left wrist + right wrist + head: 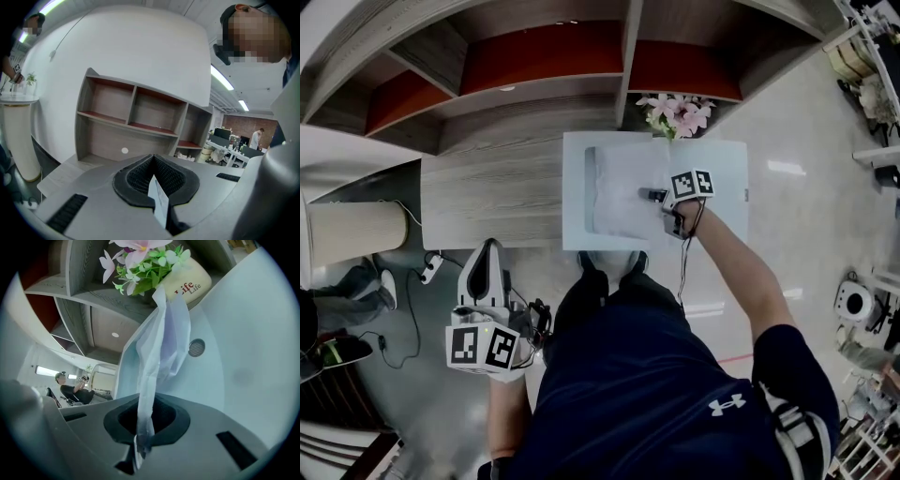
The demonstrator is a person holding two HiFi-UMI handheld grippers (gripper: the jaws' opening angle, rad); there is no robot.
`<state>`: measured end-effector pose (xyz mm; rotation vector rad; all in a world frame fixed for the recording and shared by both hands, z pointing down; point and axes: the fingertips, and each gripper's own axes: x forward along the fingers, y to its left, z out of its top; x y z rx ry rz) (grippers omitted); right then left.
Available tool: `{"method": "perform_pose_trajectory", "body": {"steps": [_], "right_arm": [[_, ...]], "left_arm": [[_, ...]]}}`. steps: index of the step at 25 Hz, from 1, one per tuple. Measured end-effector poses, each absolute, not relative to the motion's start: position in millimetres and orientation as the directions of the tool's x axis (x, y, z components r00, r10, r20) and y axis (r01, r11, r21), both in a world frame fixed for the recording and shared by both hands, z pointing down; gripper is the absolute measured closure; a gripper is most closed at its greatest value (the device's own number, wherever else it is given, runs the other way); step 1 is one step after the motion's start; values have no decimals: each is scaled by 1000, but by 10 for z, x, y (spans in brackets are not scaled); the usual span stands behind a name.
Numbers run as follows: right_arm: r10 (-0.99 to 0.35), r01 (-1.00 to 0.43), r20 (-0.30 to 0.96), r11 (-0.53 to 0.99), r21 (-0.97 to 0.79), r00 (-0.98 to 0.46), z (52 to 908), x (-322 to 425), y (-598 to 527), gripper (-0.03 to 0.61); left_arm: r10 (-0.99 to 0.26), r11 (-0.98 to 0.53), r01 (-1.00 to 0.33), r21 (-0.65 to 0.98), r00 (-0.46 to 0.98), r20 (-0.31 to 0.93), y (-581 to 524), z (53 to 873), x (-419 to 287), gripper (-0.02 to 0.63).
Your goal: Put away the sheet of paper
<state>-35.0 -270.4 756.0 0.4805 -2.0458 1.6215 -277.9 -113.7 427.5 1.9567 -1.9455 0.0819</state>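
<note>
A pale, half-transparent sheet [621,192] lies rumpled on the white table [727,202]. My right gripper [649,195] is at its right edge, shut on it. In the right gripper view the sheet [157,343] rises crumpled out of the closed jaws of that gripper [144,420] towards the flower pot [185,283]. My left gripper [490,247] hangs low at the left, off the table and over the floor. Its jaws meet in the left gripper view, and the left gripper [153,177] points at the shelf unit [140,117]. Nothing shows between them.
A pot of pink flowers [677,114] stands at the table's far edge. A wooden desk top [487,187] adjoins the table on the left, under open shelves [544,56]. A cream cylinder [352,230] and cables [427,272] are on the floor at the left.
</note>
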Motion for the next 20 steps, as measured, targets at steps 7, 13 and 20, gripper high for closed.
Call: {"method": "perform_pose_trajectory", "body": {"steps": [7,13,20], "right_arm": [[49,-528,552,234,-816,-832,7619,-634,-2654,565],[102,-504,544,270,-821,-833,7641,-895,-2598,565],[122,-490,536,277,-826,-835,7628,-1063,-2575,565]], "left_arm": [[-949,51,-970,237,27,314,-1076,4303,-2931,598],[-947,66,-969,239,15,322,-1031,4333,-3023,598],[-945,86,-965,247,0,328,-991,4359,-3098,598]]}}
